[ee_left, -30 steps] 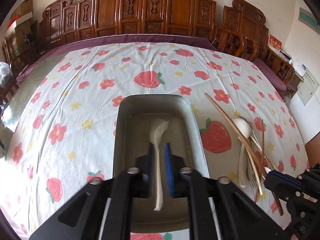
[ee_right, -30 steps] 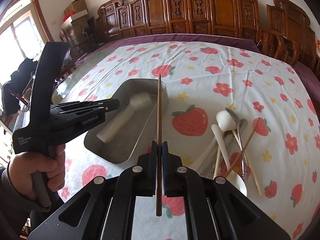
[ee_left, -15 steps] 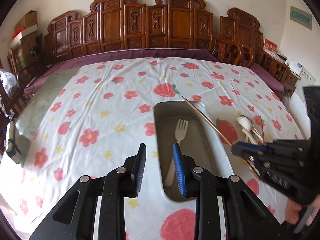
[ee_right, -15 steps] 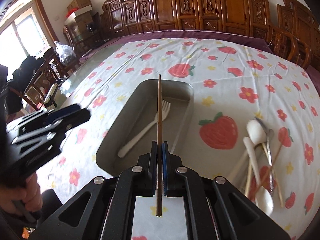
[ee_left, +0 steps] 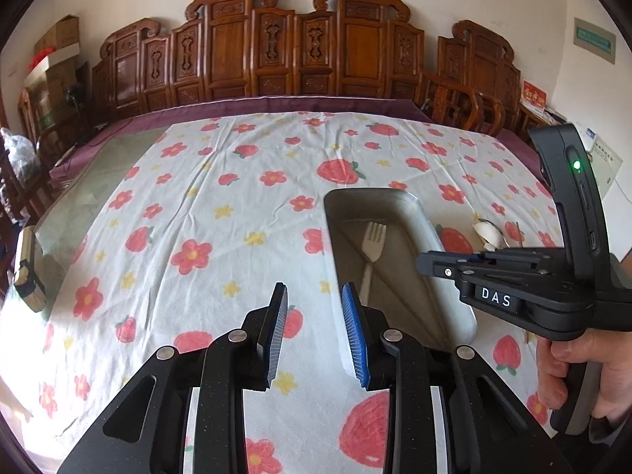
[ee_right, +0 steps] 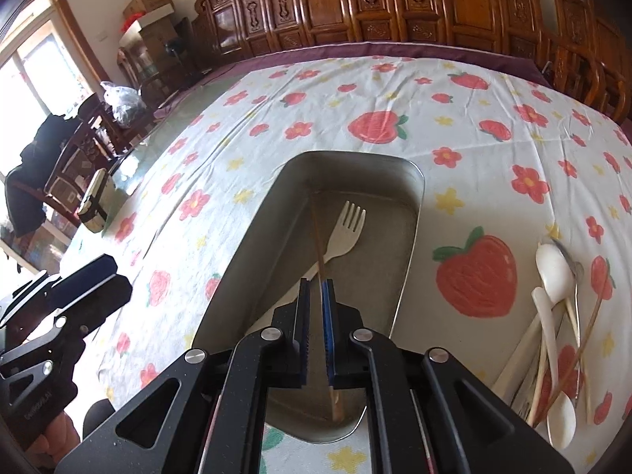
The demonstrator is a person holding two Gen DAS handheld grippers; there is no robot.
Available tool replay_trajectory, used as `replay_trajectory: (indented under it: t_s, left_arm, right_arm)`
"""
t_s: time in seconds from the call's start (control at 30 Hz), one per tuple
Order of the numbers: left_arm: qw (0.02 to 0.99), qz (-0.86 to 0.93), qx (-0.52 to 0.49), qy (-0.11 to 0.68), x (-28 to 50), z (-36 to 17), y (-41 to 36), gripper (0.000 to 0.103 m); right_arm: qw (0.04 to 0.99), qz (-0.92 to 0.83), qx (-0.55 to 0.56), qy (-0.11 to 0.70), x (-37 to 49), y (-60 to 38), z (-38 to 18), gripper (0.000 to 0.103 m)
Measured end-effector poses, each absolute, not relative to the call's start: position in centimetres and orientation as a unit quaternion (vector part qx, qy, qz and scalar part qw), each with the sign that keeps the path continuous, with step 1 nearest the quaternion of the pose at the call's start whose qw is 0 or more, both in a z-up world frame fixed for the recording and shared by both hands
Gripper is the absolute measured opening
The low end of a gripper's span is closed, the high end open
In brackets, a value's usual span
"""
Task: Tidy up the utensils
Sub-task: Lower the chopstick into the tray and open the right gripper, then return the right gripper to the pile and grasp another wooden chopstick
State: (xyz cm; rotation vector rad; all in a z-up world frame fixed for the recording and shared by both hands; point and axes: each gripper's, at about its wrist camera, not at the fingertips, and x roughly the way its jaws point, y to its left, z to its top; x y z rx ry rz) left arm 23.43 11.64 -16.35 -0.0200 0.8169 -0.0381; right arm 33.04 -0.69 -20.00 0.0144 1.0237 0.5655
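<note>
The right gripper [ee_right: 315, 296] hangs over the near end of the tray [ee_right: 416, 181], its jaws parted by a narrow gap. A chopstick [ee_right: 319, 245] runs through that gap against the blue pad and lies down into the tray; whether the pads still pinch it I cannot tell. It crosses over the handle of the fork [ee_right: 347, 225], which lies on the tray floor with tines toward the far end. The left gripper [ee_left: 315, 296] is wide open and empty, above the cloth [ee_left: 205, 213] just left of the tray [ee_left: 430, 233].

The table wears a white cloth printed with strawberries and red flowers. Carved wooden chairs [ee_left: 300, 51] line its far edge, and a window [ee_right: 27, 75] lights the left side of the room.

Right of the tray, toward the table's right edge, lies a heap of white spoons [ee_right: 553, 264], a metal spoon [ee_right: 570, 260] and another chopstick [ee_right: 588, 324], touching and overlapping.
</note>
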Motion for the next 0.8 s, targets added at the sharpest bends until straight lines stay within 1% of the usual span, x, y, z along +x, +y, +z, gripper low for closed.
replay_trajectory:
  t_s: [0.13, 0.33, 0.37, 0.4, 0.43, 0.47, 0.53, 0.57, 0.6, 0.63, 0.67, 0.77, 0.8]
  left_arm:
    - [0.918, -0.031, -0.005, 0.396, 23.0, -16.3, 10.8, 0.027]
    - [0.919, -0.058, 0.003, 0.391, 22.1, -15.9, 8.7, 0.028]
    - [0.919, -0.062, 0.005, 0.390, 22.0, -15.8, 8.4, 0.030]
    - [0.919, -0.067, 0.008, 0.389, 21.8, -15.8, 8.0, 0.034]
    - [0.920, -0.073, 0.010, 0.385, 21.5, -15.6, 7.6, 0.044]
    - [0.921, -0.077, 0.012, 0.382, 21.3, -15.5, 7.2, 0.046]
    - [0.920, -0.082, 0.016, 0.382, 21.0, -15.4, 6.4, 0.046]
    - [0.920, -0.087, 0.016, 0.383, 20.9, -15.4, 6.0, 0.048]
    - [0.919, -0.089, 0.016, 0.383, 20.8, -15.3, 5.7, 0.053]
    - [0.920, -0.094, 0.017, 0.380, 20.6, -15.3, 5.2, 0.064]
    - [0.921, -0.096, 0.021, 0.378, 20.5, -15.2, 4.7, 0.068]
    - [0.921, -0.100, 0.031, 0.376, 20.2, -15.2, 3.3, 0.069]
    - [0.920, -0.102, 0.031, 0.377, 20.3, -15.2, 2.9, 0.071]
  right_arm:
    - [0.843, 0.272, 0.000, 0.465, 31.8, -2.3, -18.6, 0.008]
    - [0.862, 0.250, -0.026, 0.440, 29.1, -8.1, -16.9, 0.008]
    - [0.865, 0.246, -0.028, 0.437, 28.9, -9.0, -16.7, 0.008]
    - [0.868, 0.239, -0.030, 0.435, 28.4, -10.3, -16.6, 0.008]
    - [0.871, 0.231, -0.033, 0.433, 28.0, -11.6, -16.5, 0.008]
    - [0.873, 0.224, -0.037, 0.431, 27.7, -12.7, -16.4, 0.008]
    - [0.877, 0.207, -0.044, 0.432, 27.2, -15.0, -16.6, 0.008]
    - [0.877, 0.201, -0.044, 0.433, 27.0, -16.1, -16.8, 0.008]
    - [0.877, 0.195, -0.042, 0.436, 26.9, -17.1, -17.0, 0.008]
    - [0.877, 0.187, -0.040, 0.440, 26.9, -18.1, -17.3, 0.008]
    - [0.877, 0.181, -0.037, 0.444, 27.0, -18.9, -17.6, 0.009]
    - [0.876, 0.169, -0.027, 0.451, 27.2, -20.8, -18.6, 0.018]
    - [0.876, 0.166, -0.027, 0.453, 27.4, -21.1, -18.8, 0.018]
